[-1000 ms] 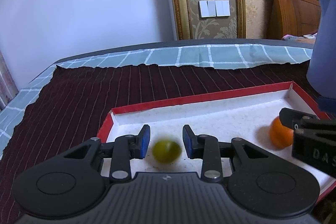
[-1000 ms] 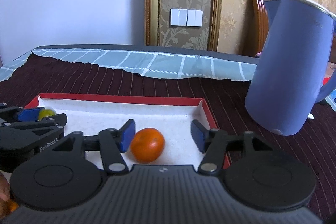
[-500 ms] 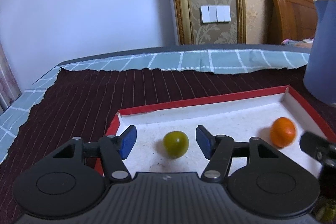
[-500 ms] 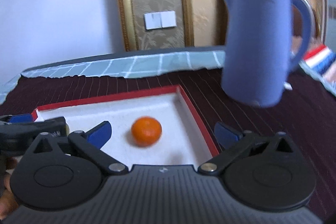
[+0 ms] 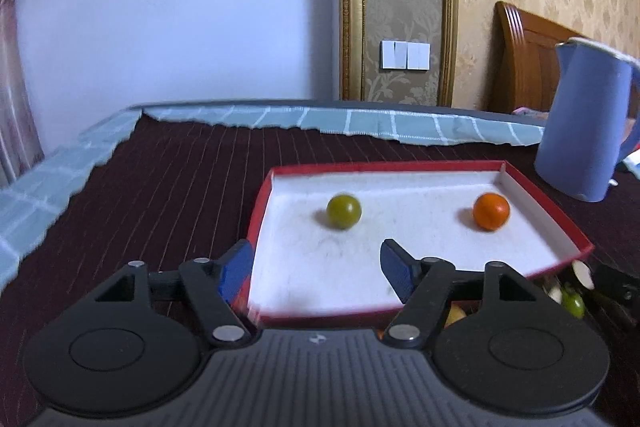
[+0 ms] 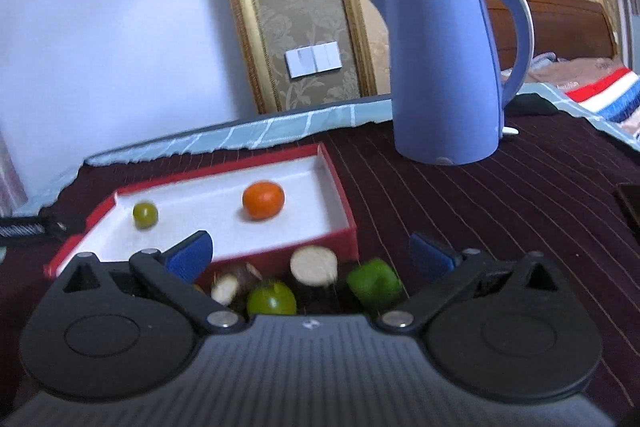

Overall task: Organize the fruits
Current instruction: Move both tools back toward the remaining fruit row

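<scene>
Both tongs gape wide and hold nothing. The left gripper (image 5: pixel 314 267) faces the red-rimmed white tray (image 5: pixel 532 187), where a small green fruit (image 5: pixel 343 211) and round orange (image 5: pixel 491 211) sit well apart. The right gripper (image 6: pixel 310 255) hovers above loose pieces (a green lime (image 6: pixel 374 283) among them), likely choosing.
</scene>
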A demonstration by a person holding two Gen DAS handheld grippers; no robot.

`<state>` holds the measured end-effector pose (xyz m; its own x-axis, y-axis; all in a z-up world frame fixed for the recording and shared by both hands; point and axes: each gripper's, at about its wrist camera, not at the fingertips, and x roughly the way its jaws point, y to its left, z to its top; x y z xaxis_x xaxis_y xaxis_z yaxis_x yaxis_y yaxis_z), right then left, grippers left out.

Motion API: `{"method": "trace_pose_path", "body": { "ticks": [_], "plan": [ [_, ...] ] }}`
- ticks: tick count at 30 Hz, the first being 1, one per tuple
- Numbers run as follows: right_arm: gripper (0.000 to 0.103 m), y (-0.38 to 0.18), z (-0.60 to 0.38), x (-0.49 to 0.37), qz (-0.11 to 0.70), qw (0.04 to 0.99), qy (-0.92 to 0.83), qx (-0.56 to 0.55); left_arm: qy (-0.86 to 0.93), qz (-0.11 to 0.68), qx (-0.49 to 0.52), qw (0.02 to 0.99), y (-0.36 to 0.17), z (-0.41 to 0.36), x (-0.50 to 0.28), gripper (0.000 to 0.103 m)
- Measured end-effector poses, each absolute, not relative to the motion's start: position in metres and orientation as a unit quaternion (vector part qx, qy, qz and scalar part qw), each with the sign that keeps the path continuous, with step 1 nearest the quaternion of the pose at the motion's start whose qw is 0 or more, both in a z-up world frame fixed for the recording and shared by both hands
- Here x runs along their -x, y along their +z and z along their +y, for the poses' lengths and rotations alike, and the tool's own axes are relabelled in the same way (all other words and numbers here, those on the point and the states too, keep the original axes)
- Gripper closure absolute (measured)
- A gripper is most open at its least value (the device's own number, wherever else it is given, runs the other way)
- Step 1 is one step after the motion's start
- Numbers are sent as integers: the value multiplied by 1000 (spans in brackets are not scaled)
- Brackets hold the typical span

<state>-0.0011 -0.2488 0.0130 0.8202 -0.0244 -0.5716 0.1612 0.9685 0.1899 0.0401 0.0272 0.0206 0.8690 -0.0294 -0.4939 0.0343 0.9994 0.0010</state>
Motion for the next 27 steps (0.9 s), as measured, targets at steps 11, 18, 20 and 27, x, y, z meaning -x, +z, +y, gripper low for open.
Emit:
{"method": "trace_pose_path", "body": {
  "ticks": [11,18,20,27],
  "plan": [
    [0,12,-226,32,298,953,-14,-55,-81,247,-50,964,-2,34,-3,33],
    [0,4,-225,33,307,950,-49,5,-79,262,-70,959,-19,18,-11,33],
    [0,1,-234,31,315,948,-51,-10,-73,269,-81,957,-24,12,-16,33],
    [0,-2,-260,14,329,943,-55,1,-58,292,-78,951,-35,5,-32,33]
  ]
}}
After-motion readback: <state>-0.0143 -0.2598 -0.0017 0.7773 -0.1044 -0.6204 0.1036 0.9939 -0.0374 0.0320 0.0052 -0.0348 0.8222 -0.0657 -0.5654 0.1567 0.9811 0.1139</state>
